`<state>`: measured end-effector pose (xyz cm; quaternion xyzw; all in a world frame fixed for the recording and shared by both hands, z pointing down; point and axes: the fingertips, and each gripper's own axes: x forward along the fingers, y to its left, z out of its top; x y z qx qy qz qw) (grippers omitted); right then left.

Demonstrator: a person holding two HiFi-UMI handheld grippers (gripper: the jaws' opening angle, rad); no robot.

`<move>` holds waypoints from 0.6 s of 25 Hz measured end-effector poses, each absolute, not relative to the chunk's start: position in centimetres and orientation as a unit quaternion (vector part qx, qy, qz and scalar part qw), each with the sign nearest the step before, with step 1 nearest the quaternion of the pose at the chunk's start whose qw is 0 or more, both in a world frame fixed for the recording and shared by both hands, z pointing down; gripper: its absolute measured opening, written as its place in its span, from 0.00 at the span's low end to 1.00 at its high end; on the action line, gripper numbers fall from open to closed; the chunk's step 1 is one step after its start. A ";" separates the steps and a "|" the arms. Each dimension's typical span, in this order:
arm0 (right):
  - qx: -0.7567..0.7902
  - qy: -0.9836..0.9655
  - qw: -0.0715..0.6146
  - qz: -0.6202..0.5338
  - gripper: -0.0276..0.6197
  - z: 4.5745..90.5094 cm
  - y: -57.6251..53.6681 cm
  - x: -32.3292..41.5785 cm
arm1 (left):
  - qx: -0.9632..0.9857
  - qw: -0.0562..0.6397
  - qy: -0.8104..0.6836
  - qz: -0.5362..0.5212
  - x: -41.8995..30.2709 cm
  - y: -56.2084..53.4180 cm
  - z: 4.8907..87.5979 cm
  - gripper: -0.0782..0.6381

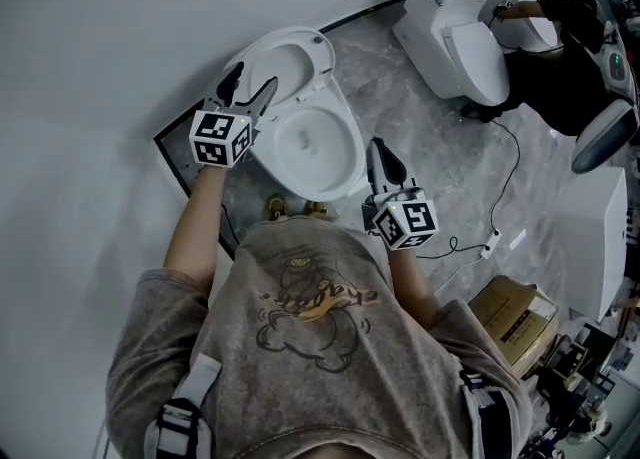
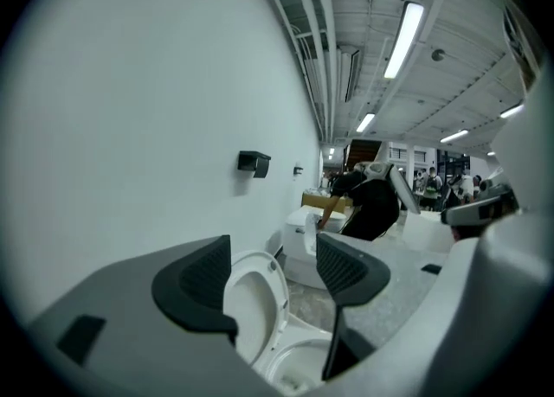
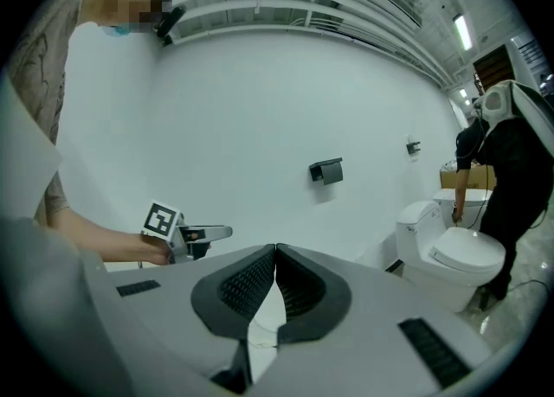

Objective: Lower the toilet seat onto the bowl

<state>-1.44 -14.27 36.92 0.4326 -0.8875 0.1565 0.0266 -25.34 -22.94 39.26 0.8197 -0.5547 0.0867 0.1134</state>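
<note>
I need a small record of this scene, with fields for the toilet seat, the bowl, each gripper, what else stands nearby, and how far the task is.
seat: toilet seat raised, not on the bowl
bowl: bowl uncovered, in front of the person
left: left gripper fingers apart, gripping nothing, beside the raised seat
right: right gripper fingers together, empty, at the bowl's right side
nearby: second toilet, lid down; person in dark clothes bending over it
task: seat not yet lowered
</note>
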 end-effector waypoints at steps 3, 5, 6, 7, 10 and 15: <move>0.437 -0.884 0.036 0.161 0.08 37.6 -14.2 -0.9 | 0.811 0.118 -0.558 0.127 -26.4 -26.1 42.4 0.53; 0.444 -0.880 0.041 0.164 0.09 38.2 -14.1 -0.3 | 0.809 0.127 -0.555 0.146 -26.8 -27.8 44.6 0.53; 0.448 -0.878 0.044 0.166 0.09 38.5 -14.1 -0.1 | 0.809 0.131 -0.553 0.153 -27.0 -28.5 45.6 0.53; 0.451 -0.875 0.046 0.168 0.09 38.8 -14.1 0.2 | 0.808 0.136 -0.551 0.160 -27.2 -29.1 46.5 0.53; 0.456 -0.871 0.053 0.174 0.09 39.3 -14.0 0.5 | 0.804 0.151 -0.547 0.177 -27.9 -31.0 48.8 0.53; 0.462 -0.866 0.062 0.180 0.09 39.4 -14.0 1.2 | 0.805 0.168 -0.531 0.206 -28.0 -32.7 51.1 0.53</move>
